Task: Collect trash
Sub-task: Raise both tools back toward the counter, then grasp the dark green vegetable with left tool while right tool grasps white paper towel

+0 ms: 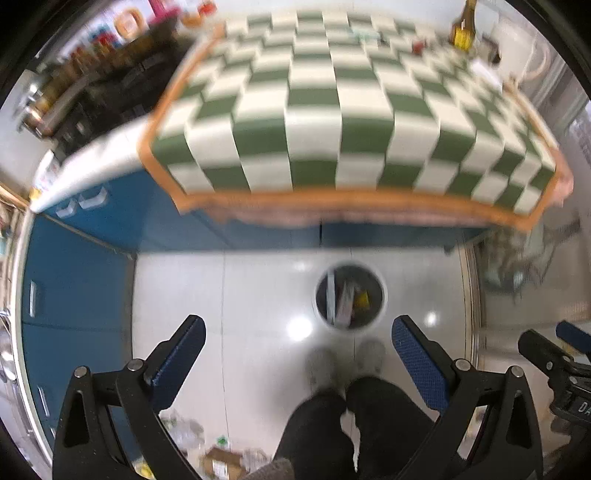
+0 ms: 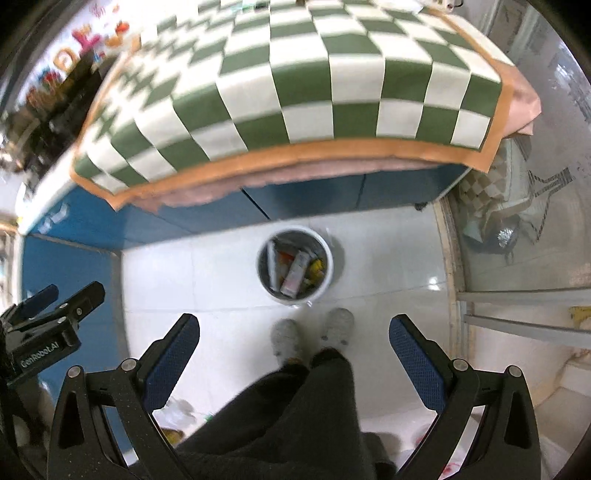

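Left gripper [image 1: 298,334] wide open, holding nothing, touching nothing. Right gripper [image 2: 294,329] same: spread wide, empty. Bin [image 2: 330,246] on floor below the checkered surface [image 2: 303,92], trash [image 2: 295,273] inside.

I count one trash bin [image 2: 295,264] on the floor, one checkered cloth [image 2: 314,74] on one desk [image 1: 92,162], two shoes [image 2: 312,334], one bottle [image 1: 463,29] near the desk's far right corner, and my two grippers, four fingers [image 2: 173,363] total.
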